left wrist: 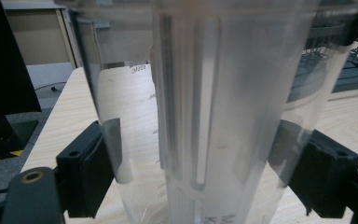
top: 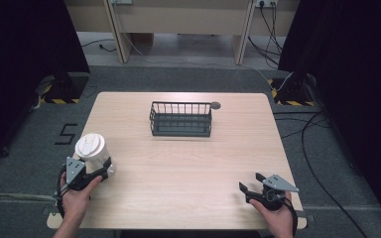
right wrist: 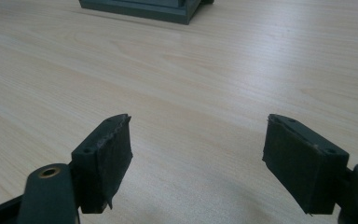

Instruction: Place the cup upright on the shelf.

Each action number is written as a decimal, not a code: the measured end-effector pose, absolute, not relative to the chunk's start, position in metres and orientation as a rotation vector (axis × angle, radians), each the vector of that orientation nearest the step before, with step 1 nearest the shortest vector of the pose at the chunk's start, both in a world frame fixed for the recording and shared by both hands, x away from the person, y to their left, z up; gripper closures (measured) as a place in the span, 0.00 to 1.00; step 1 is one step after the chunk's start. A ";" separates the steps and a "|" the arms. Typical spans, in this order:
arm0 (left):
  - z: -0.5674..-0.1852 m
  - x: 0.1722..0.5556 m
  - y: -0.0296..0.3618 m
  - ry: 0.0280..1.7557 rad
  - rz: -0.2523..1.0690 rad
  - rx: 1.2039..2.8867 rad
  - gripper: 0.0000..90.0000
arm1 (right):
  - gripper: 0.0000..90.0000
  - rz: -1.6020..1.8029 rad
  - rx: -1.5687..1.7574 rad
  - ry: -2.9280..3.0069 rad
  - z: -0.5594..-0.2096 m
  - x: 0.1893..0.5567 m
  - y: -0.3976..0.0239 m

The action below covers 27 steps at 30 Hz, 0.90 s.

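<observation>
- The left gripper (top: 100,171) sits at the near-left corner of the wooden table (top: 188,163), held in the person's left hand (top: 77,196).
- Its jaws are on either side of a clear plastic cup (top: 93,151) with a white lid (top: 90,144), so it's basically gripping the cup. In the left gripper view the see-through cup (left wrist: 214,112) stands upright right in front of the camera, and both black pads (left wrist: 91,170) sit against its sides low down.
- I honestly can't tell if the cup's bottom is resting on the table or lifted a bit.
- The right gripper (top: 251,186) is at the near-right of the table in the person's right hand (top: 278,213), well apart from the cup.
- Its jaws are spread wide with nothing between them. In the right gripper view it's just bare wood showing between the two pads (right wrist: 109,158).
- A dark wire basket (top: 181,119) sits toward the far middle of the table, well away from both grippers. Its base edge (right wrist: 140,9) peeks in at the top of the right gripper view.
- There's a small dark round thing (top: 215,105) just beside the basket's far-right corner; too small to say what it is.
</observation>
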<state>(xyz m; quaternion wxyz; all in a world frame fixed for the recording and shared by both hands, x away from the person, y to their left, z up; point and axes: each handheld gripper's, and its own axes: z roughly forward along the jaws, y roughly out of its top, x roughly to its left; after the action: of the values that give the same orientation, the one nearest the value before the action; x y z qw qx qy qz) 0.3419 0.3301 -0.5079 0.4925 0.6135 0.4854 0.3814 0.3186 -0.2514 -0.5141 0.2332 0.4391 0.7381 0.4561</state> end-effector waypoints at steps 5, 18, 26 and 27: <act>-0.506 0.341 0.328 1.173 0.914 1.500 0.19 | 0.27 1.252 1.209 2.029 -0.514 0.319 -0.251; -0.489 0.345 0.313 1.109 0.932 1.538 0.19 | 0.27 1.254 1.211 2.028 -0.514 0.319 -0.251; -0.479 0.352 0.303 1.086 0.921 1.552 0.19 | 0.27 1.254 1.211 2.030 -0.514 0.319 -0.251; -0.478 0.353 0.301 1.082 0.920 1.556 0.19 | 0.27 1.254 1.211 2.031 -0.514 0.319 -0.251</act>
<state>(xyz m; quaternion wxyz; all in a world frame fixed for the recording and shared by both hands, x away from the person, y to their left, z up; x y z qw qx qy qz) 0.3527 0.3014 -0.4782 0.4946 0.6421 0.4463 0.3793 0.3189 -0.2513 -0.5142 0.2303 0.4403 0.7383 0.4560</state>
